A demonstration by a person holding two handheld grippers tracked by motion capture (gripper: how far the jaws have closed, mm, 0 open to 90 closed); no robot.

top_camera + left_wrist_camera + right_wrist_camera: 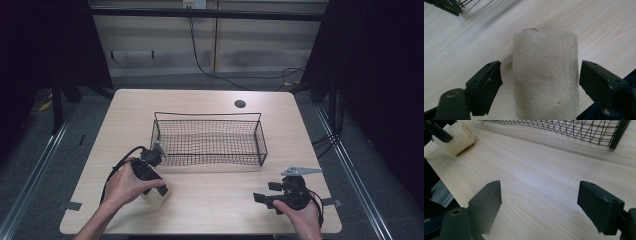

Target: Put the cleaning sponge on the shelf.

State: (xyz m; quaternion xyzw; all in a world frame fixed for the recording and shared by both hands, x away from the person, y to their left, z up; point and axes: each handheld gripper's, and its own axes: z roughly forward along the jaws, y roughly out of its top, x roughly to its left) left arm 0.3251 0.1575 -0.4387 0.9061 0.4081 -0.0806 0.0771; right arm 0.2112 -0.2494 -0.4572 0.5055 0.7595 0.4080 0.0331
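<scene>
A pale loofah sponge (545, 75) with a small loop at its far end lies on the wooden table (225, 200), near the front left. My left gripper (541, 65) is down over it, one black jaw on each side and a narrow gap beside each pad, so it is open. From above, the left gripper (150, 175) is under the person's hand, with the sponge (159, 196) just below it. My right gripper (264, 192) rests near the front right edge. In its own view the right gripper (540, 187) stands open over bare wood, with the sponge (456, 140) far off.
A black wire basket (207, 114) with nothing in it sits mid-table, just beyond both hands; its corner shows in the right gripper view (574, 132). A round cable hole (240, 104) lies behind it. Dark floor and metal rails flank the table.
</scene>
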